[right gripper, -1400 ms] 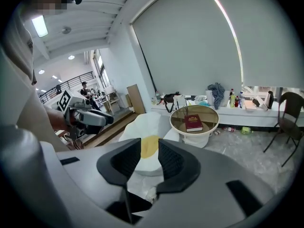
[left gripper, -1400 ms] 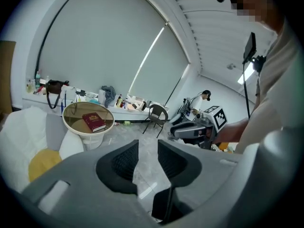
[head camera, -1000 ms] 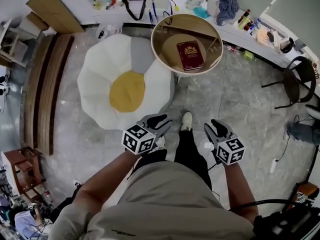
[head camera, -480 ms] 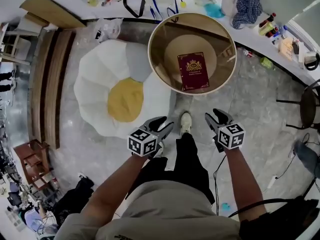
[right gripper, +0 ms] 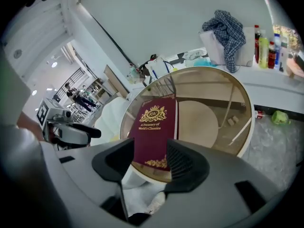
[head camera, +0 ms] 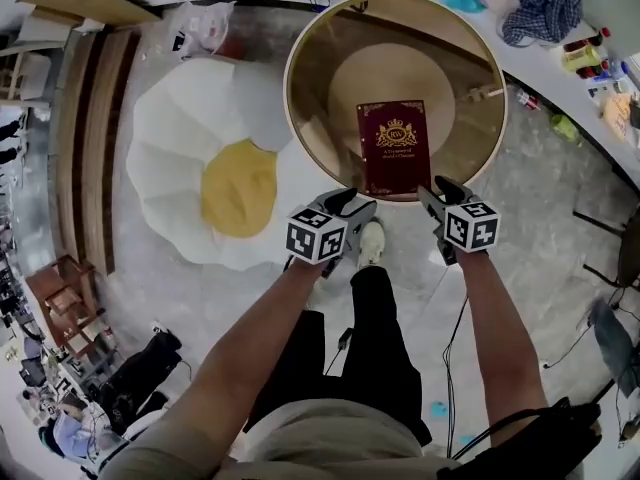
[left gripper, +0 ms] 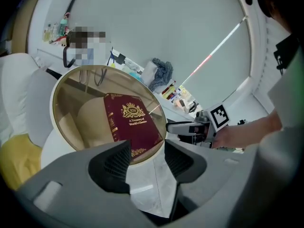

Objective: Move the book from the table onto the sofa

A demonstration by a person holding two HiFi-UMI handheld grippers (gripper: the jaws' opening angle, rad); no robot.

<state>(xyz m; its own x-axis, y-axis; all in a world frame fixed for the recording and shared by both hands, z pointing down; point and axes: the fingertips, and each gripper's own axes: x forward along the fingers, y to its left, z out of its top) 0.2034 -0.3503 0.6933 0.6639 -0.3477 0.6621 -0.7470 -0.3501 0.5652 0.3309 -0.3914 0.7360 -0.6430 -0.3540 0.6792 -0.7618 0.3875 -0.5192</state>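
Note:
A dark red book (head camera: 394, 146) with gold print lies flat on the round glass table (head camera: 310, 118), near its front edge. The book also shows in the left gripper view (left gripper: 130, 122) and the right gripper view (right gripper: 156, 127). My left gripper (head camera: 352, 208) hangs just short of the table's near rim, left of the book, its jaws opening and empty. My right gripper (head camera: 440, 194) is at the rim right of the book's near corner, jaws opening, nothing between them. The egg-shaped white and yellow sofa (head camera: 215, 173) sits left of the table.
A long counter (head camera: 560, 78) with bottles, cloth and clutter runs behind and right of the table. Wooden benches (head camera: 85, 128) line the left wall. The person's legs and white shoe (head camera: 371, 243) stand on the marble floor just before the table.
The person stepped up to the table. Both grippers moved forward from over the floor to the table's near rim, flanking the book, and their jaws spread wider.

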